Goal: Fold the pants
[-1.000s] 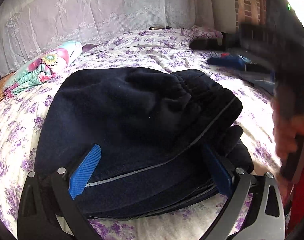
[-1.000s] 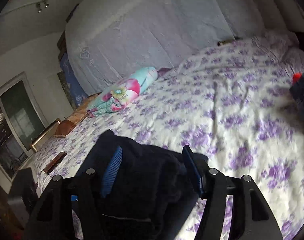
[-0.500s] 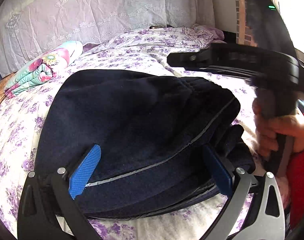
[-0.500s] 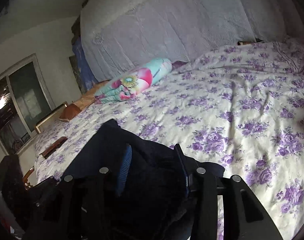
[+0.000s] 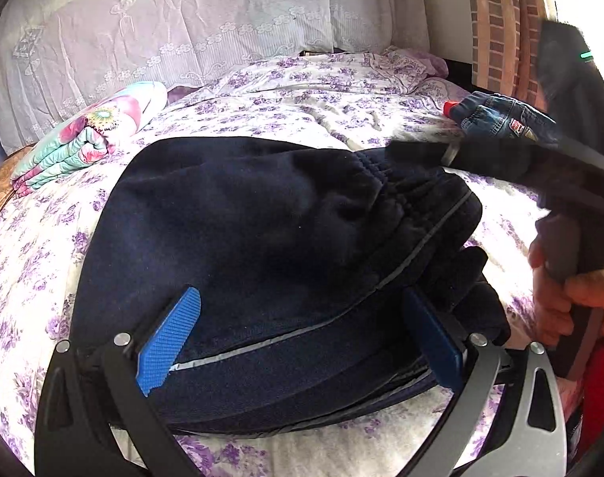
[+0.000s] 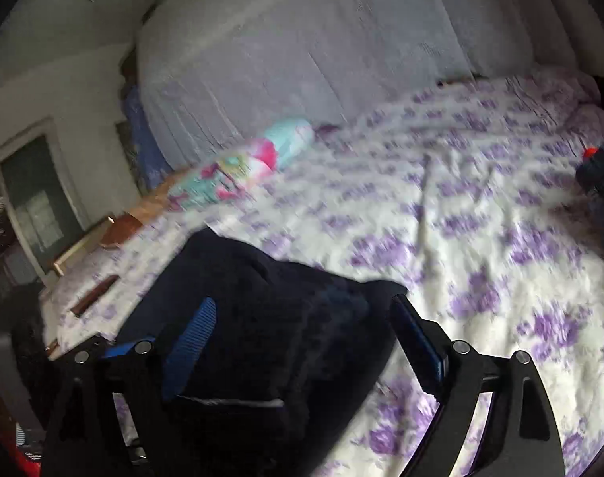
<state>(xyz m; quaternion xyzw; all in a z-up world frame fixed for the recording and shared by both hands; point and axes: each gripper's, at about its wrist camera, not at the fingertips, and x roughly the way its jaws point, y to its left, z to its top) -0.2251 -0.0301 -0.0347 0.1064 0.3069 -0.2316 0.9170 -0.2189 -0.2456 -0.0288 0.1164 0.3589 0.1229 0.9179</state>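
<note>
Dark navy pants [image 5: 270, 238] with a grey side stripe lie folded in a thick stack on the floral bed [image 5: 302, 95]. My left gripper [image 5: 302, 334] is open, its blue pads straddling the near edge of the stack. My right gripper [image 6: 305, 342] is open too, with the pants [image 6: 270, 318] between its blue fingers. In the left wrist view the right gripper's black body [image 5: 540, 167] hangs over the waistband end, held by a hand [image 5: 572, 302].
A rolled floral blanket [image 5: 83, 135] lies at the far left of the bed. Folded blue jeans [image 5: 500, 119] sit at the far right, also in the right wrist view [image 6: 600, 171]. A white lace-covered headboard [image 5: 182, 31] stands behind.
The right gripper has swung down toward the waistband end of the pants and its view has shifted right, showing the jeans again. The left gripper and the pants have stayed still.
</note>
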